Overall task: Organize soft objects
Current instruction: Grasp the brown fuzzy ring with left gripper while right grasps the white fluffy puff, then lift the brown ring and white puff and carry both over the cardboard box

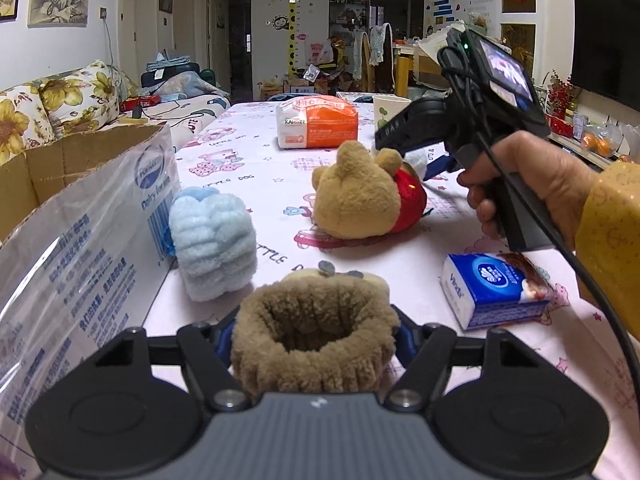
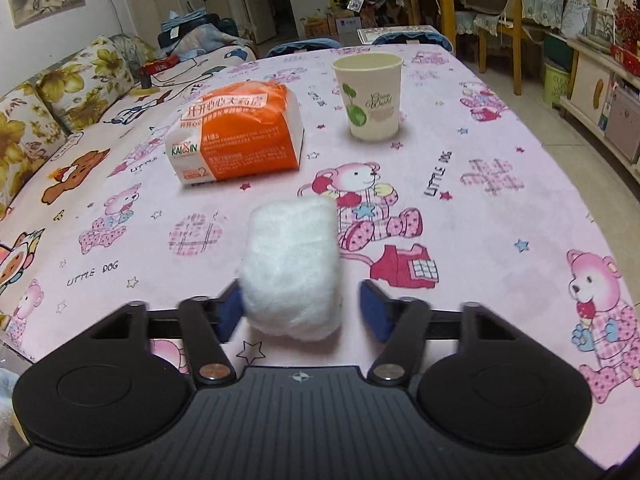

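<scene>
Where the pink cartoon-print tablecloth (image 1: 248, 184) covers the table, several soft things lie scattered. Left gripper (image 1: 316, 332): jaws pressed against both sides of a brown fleece ring (image 1: 316, 336), a fuzzy cuff with a hollow centre; the blue pads are mostly buried in the pile, so this reads as a grip on it. Just beyond it, a pale blue fleece ring (image 1: 214, 244) stands on the cloth, close against a cardboard box (image 1: 80, 160) whose near side is faced with clear printed plastic. Further out lies a tan plush bear (image 1: 360, 196) with a red body, face down or turned away (cannot tell which). To the right, near the table edge, sits a blue tissue pack (image 1: 496, 288).

Right gripper (image 2: 300, 308): seen in the left view held by a hand (image 1: 532, 184) in a yellow sleeve, pointing down past the bear. Its own camera shows a white fluffy wad (image 2: 292, 264) between the fingers. The left pad touches or nearly touches the wad; the right pad stands clear of it with cloth visible in the gap. Jaws therefore not yet clamped on it. The pads are motion-blurred.

Behind the wad, an orange-and-white packet (image 2: 240, 132) lies flat, and a paper cup (image 2: 370, 96) stands upright to its right, well apart from the wad. A floral sofa (image 2: 48, 100) runs along the left side of the table.
</scene>
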Motion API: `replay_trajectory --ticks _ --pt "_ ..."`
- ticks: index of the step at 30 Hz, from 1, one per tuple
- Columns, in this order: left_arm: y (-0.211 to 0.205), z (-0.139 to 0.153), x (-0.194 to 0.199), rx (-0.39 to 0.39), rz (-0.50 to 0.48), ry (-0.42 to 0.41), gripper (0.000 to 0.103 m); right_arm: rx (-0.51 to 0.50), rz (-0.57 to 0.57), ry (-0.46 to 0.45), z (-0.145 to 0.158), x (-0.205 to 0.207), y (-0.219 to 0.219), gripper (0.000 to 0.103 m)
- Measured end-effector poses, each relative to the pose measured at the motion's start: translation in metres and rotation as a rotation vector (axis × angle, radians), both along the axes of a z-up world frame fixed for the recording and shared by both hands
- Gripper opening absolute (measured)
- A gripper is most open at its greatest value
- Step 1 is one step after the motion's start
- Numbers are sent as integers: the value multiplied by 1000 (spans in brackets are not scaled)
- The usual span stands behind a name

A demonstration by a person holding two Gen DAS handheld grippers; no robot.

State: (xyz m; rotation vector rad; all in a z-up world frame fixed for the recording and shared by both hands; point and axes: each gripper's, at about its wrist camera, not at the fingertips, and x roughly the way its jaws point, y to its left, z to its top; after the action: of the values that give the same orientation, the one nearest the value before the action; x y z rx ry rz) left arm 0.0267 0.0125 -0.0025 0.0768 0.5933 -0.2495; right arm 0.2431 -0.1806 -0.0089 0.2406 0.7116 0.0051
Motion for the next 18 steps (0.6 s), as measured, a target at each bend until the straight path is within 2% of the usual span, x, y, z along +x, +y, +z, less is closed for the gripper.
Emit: replay_trajectory --ticks 5,11,18 --pt "-2 0 -2 2 -12 -6 60 16 -23 -40 1 -12 -6 53" --pt "-4 -1 -4 7 -24 -13 55 23 -44 -69 3 -36 -13 51" --pt "-11 -1 -11 11 -55 -20 50 76 -55 -71 -1 -78 -25 51"
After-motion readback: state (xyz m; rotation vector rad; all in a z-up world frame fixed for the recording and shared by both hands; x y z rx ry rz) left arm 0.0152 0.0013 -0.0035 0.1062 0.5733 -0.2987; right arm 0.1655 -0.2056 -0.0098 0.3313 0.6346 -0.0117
